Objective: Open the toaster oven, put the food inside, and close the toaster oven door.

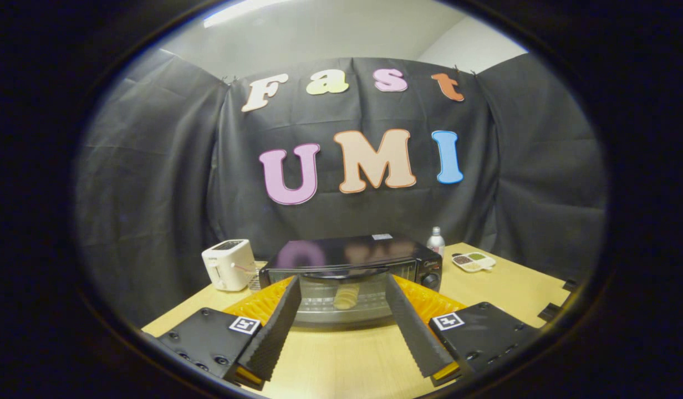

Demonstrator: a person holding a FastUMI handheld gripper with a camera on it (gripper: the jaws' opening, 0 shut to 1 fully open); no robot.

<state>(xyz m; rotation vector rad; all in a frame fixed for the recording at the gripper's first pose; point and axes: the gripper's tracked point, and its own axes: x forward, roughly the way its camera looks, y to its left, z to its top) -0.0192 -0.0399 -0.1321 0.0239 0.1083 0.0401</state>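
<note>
Hand-held gripper [344,288] wide, empty, toaster oven [350,271] door shut, food [345,298] dim behind glass

hand-held gripper [344,288] level, fingers spread wide apart, gripping nothing, pointing forward

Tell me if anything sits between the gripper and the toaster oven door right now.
Nothing visible does. The gripper is open with bare table between its fingers, and the toaster oven stands just ahead, its glass door shut with the food seen behind it.
</note>
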